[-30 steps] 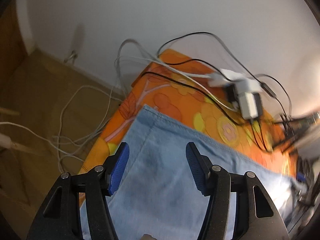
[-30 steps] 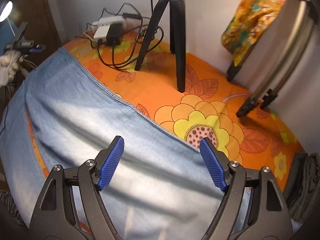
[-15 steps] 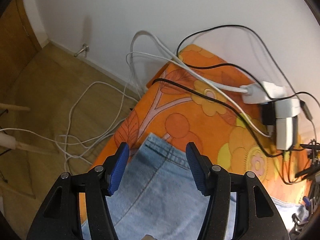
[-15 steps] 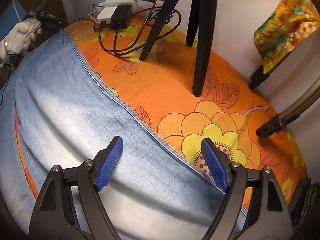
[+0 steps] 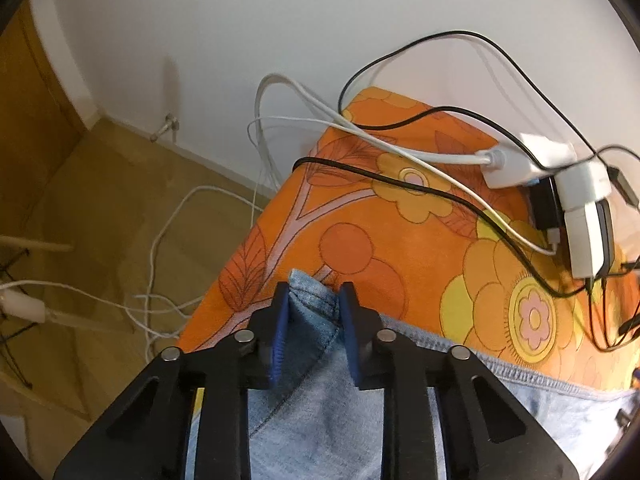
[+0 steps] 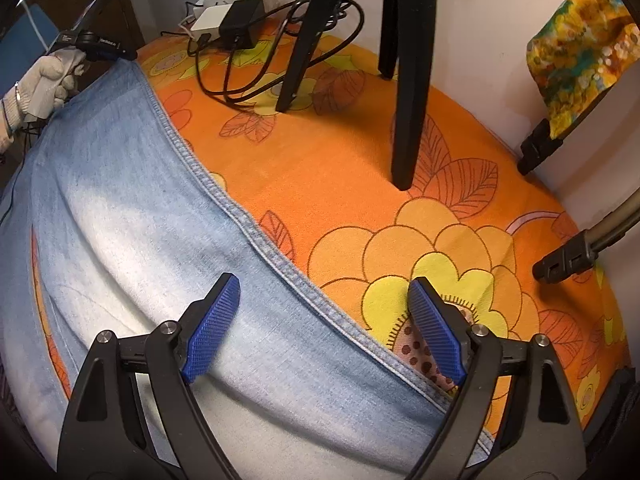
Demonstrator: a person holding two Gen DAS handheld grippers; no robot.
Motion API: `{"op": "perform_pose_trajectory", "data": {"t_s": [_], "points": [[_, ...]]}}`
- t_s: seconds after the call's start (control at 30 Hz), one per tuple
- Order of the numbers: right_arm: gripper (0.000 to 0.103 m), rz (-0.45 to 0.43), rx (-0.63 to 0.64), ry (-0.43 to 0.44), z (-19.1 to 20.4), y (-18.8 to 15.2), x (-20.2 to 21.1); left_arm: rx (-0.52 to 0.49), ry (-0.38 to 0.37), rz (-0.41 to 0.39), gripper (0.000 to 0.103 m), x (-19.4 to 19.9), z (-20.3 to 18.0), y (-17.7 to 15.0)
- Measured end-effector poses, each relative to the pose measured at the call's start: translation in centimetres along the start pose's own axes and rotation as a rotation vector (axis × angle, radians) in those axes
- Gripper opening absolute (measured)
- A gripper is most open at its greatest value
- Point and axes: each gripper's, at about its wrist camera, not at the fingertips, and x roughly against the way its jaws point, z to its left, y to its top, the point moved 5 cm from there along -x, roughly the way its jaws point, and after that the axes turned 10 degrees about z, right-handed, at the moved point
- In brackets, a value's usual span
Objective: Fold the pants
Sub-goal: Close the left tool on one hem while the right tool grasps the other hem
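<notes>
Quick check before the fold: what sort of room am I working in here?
Likely a home room rigged for recording, not a lab. An orange floral cloth covers the surface under the jeans; a tripod stands on it beside a power strip, over a wooden floor.

You have a white wall (image 5: 248,20), a tan wood floor (image 5: 100,200) strewn with white cables (image 5: 168,224), an orange floral-clothed counter (image 6: 360,168) bearing black tripod legs (image 6: 412,80) and a power strip with adapters (image 5: 560,176), and patterned yellow fabric (image 6: 580,52) hanging at right
</notes>
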Motion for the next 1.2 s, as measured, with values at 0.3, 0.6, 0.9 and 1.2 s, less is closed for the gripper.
{"op": "perform_pose_trajectory", "data": {"t_s": [0.3,0.6,0.9,1.2], "points": [[0.030,0.010,0.057,0.025,1.7,-0.4,1.1,0.029,-0.046,-0.064,0.017,2.4,0.6,-0.3],[0.004,-0.050,0.055,-0.098,3.3,-1.4,4.1,0.030,-0.103,-0.130,0.016,6.2,1.6,-1.2],[0.003,-0.206,0.064,-0.135,8.5,-2.5,13.0,0.039,-0.156,-0.213,0.015,13.4,4.2,-4.7],[0.003,-0.229,0.106,-0.090,15.9,-8.9,18.9,0.051,-0.206,-0.265,0.015,19.7,9.2,-13.2]]}}
